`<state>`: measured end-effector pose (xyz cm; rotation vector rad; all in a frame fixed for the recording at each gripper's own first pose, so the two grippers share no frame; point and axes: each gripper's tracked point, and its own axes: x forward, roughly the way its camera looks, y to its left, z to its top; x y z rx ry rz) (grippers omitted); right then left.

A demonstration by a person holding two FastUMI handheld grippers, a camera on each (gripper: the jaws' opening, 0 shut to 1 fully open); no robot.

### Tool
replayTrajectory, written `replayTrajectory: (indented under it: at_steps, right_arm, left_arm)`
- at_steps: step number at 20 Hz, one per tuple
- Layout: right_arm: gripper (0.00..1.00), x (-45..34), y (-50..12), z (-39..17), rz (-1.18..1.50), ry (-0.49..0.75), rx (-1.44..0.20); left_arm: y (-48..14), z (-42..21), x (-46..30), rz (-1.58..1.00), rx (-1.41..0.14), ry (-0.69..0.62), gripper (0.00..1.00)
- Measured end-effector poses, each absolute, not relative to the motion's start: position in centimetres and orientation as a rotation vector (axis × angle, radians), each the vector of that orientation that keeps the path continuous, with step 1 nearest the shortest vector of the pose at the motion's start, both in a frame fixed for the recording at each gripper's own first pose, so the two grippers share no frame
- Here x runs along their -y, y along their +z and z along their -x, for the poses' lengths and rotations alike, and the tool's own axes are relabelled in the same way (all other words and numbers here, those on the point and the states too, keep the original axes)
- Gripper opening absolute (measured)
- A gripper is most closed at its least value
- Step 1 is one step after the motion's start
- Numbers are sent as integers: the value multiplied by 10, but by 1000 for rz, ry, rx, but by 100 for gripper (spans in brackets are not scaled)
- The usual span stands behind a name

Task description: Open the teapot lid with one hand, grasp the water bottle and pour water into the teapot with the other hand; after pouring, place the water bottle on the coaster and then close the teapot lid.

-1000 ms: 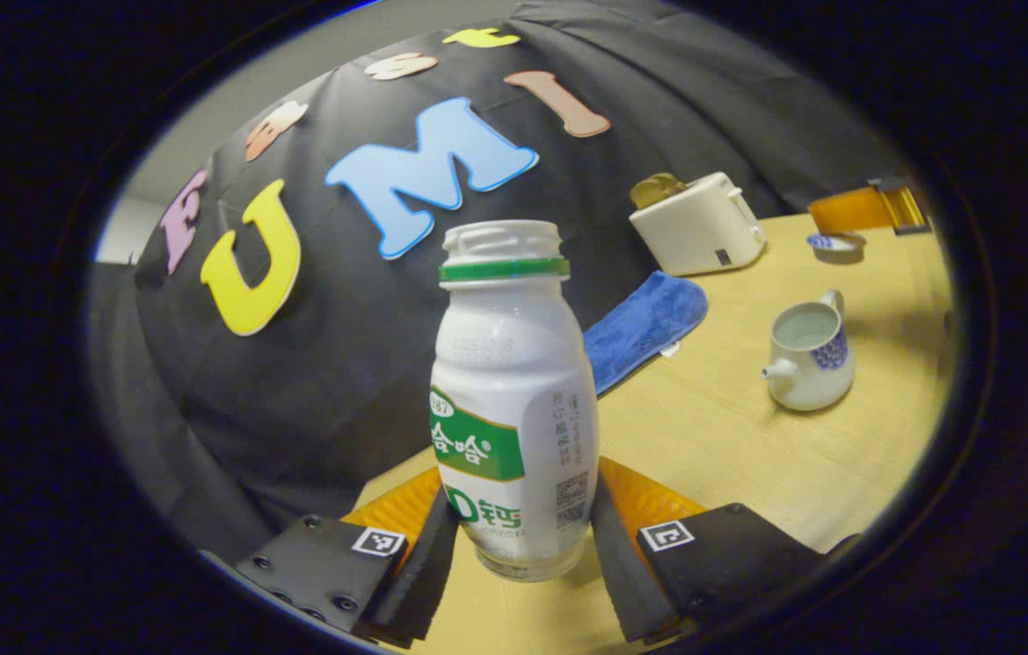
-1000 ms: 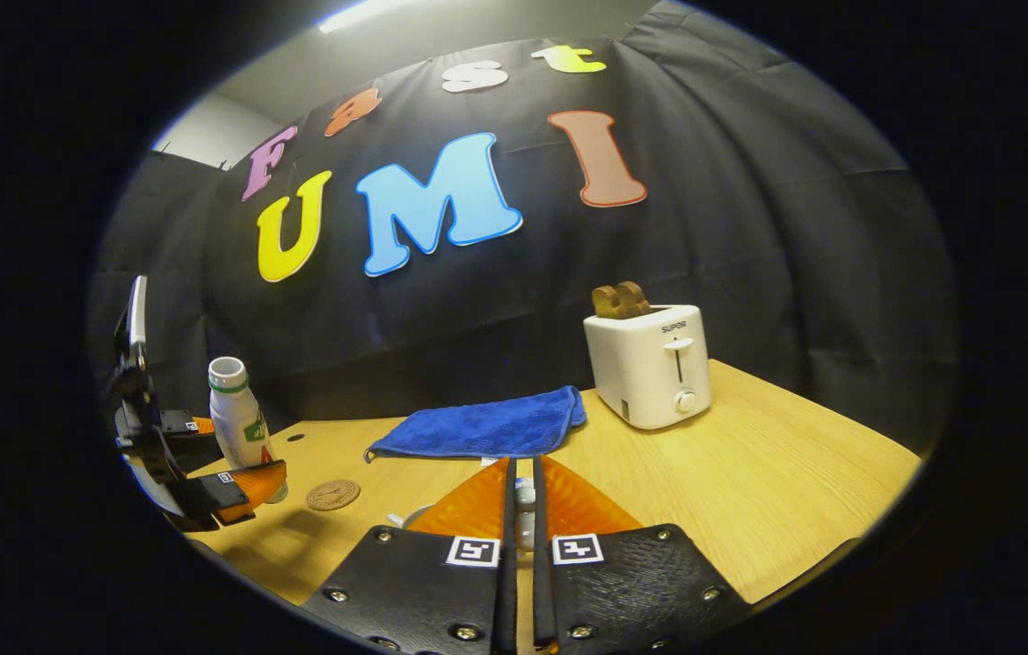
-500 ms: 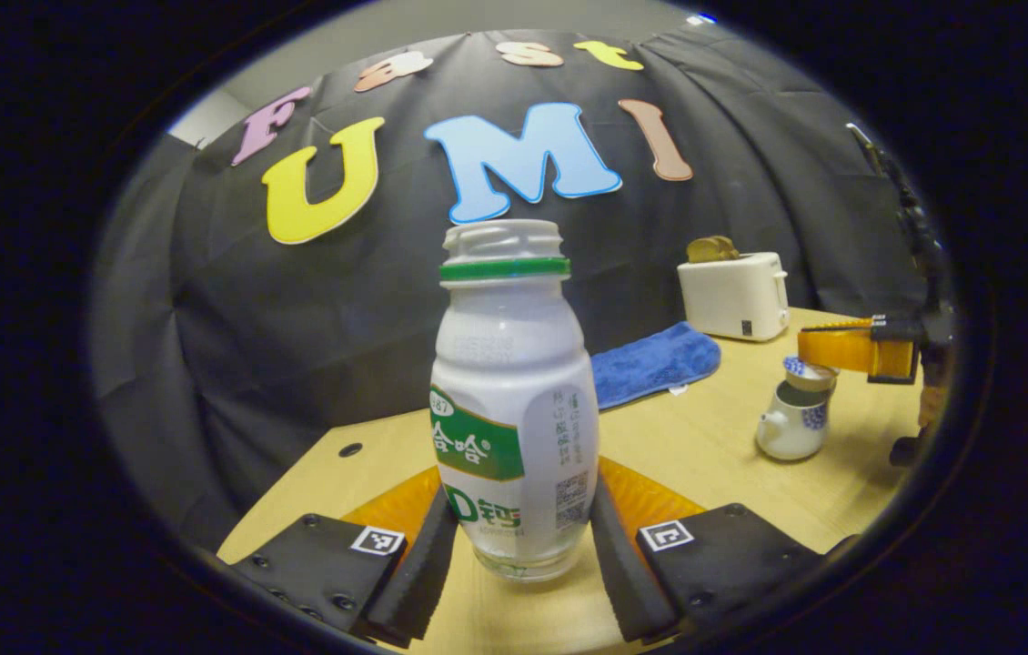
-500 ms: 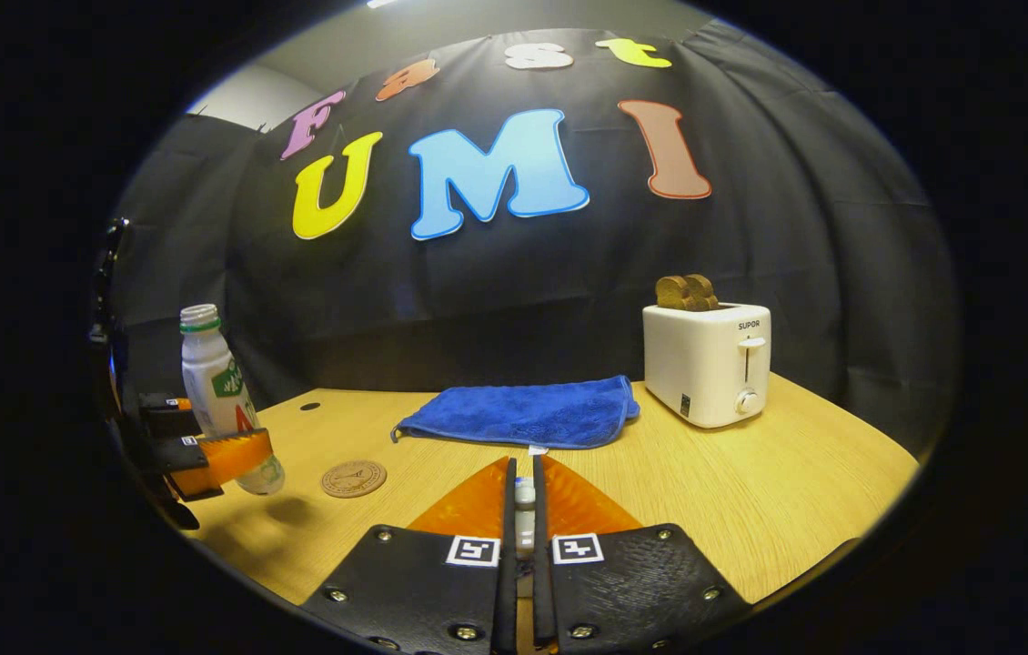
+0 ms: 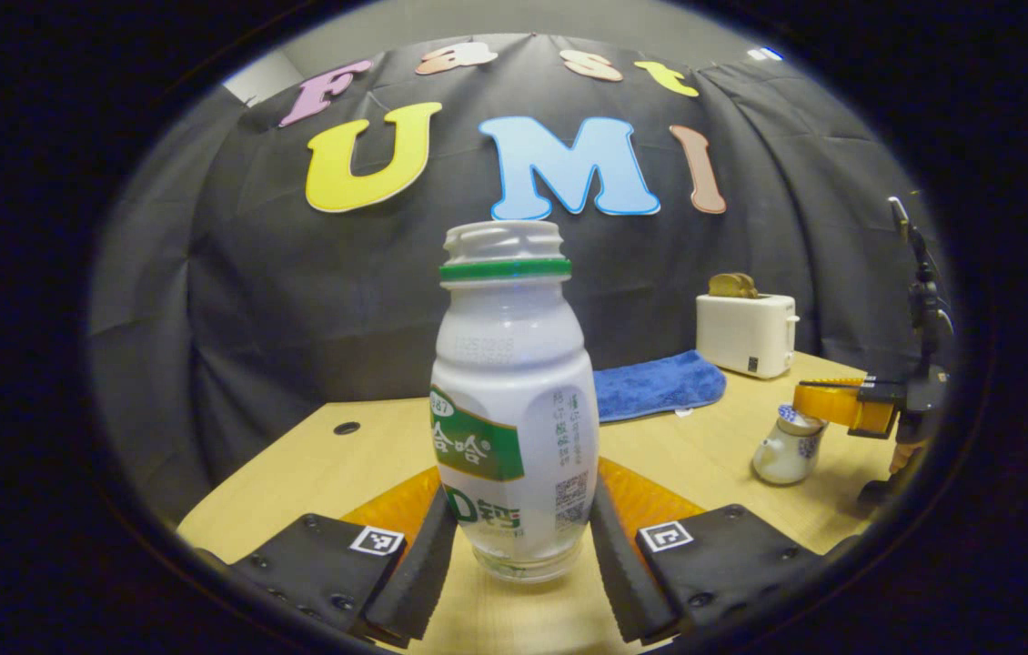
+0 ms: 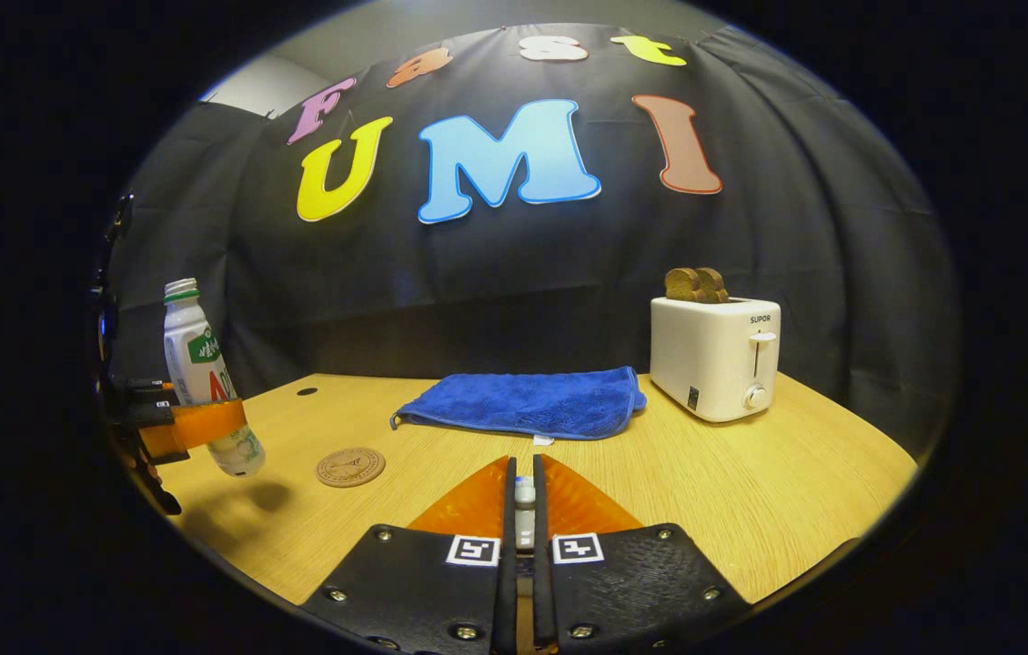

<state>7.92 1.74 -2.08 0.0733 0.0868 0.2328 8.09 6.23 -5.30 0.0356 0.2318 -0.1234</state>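
One water bottle (cap off) is clamped upright between the left gripper fingers, above the table. One coaster lies nearby. The right gripper pinches the lid knob atop one teapot. One toaster, one cloth.

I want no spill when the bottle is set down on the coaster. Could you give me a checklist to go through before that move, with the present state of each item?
1. Both fingers of the left tongs press on the water bottle: ok.
2. Bottle near upright, open mouth on top: ok.
3. Coaster bare, flat on the table: ok.
4. Bottle above the coaster: not ok. In the right gripper view it hangs off the table to the left of the coaster.
5. Right tongs shut on the knob of the lid: ok.
6. Lid seated on the teapot: cannot tell; it sits at the rim.
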Motion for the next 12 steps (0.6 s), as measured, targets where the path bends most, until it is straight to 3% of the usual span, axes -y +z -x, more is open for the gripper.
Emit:
replayTrajectory:
  at_steps: [1,2,5,6,7,10,11,12]
  right_arm:
    - [7,-18,-26,-80,-71,231,-98]
    - [7,-18,-31,-79,-73,236,-111]
    - [7,-19,-31,-78,-62,233,-103]
    - [7,-19,-30,-78,-51,231,-93]
    - [7,-20,-31,-78,-37,228,-90]
    - [13,-14,-33,-77,-14,207,-83]
    - [25,-15,-30,-75,-19,213,-78]
    - [50,-17,-27,-72,-34,227,-66]
  left_arm:
    - [-54,-81,-63,-28,-234,-124,85]
    - [-55,-82,-62,-23,-235,-124,79]
    - [-54,-87,-63,-22,-233,-122,79]
    - [-55,-90,-62,-22,-233,-123,84]
    - [-56,-92,-61,-22,-235,-126,79]
    - [-59,-103,-54,-10,-242,-153,79]
    - [-59,-107,-52,-4,-246,-162,79]
    - [-58,-113,-49,4,-246,-170,79]
